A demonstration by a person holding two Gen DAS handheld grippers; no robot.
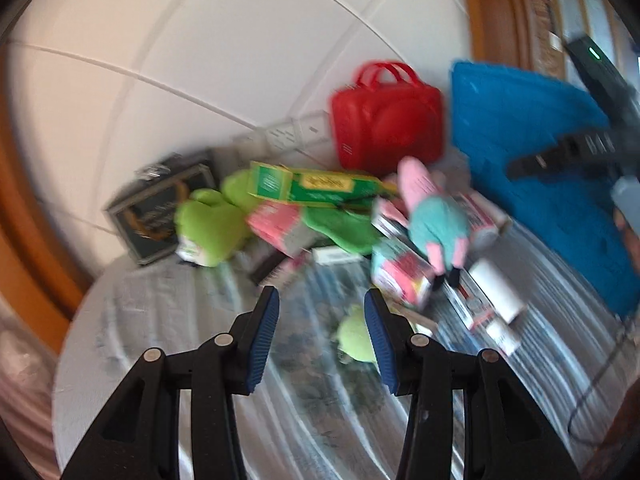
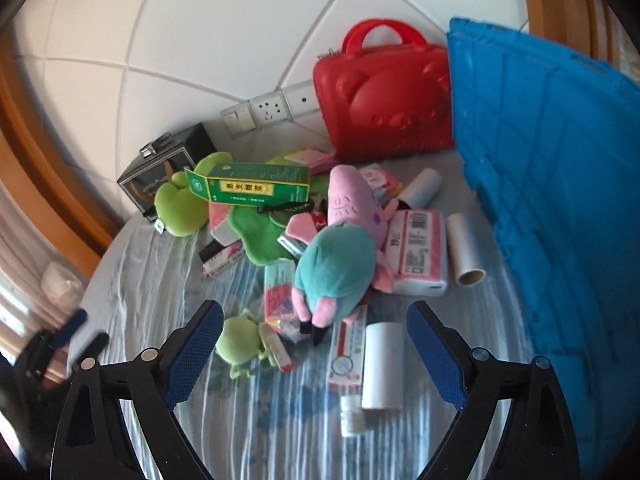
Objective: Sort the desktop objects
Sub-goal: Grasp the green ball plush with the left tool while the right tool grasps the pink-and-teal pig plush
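Observation:
A heap of objects lies on the striped cloth. A pink and teal plush pig (image 2: 340,256) lies in the middle, also in the left wrist view (image 1: 436,220). A green box (image 2: 252,188) rests on a green frog plush (image 2: 180,204). A small green plush (image 2: 238,344) lies near the front, just beyond my right gripper's left finger. My right gripper (image 2: 316,320) is open wide and empty, hovering before the heap. My left gripper (image 1: 322,306) is open and empty above the cloth, with the small green plush (image 1: 356,338) beside its right finger.
A red bear-faced case (image 2: 384,92) stands against the tiled wall. A big blue crate (image 2: 560,184) stands at the right. A black box (image 2: 160,176) sits at the back left. White rolls (image 2: 382,364) and pink packs (image 2: 422,248) lie around the pig. The left gripper shows at the left edge (image 2: 60,340).

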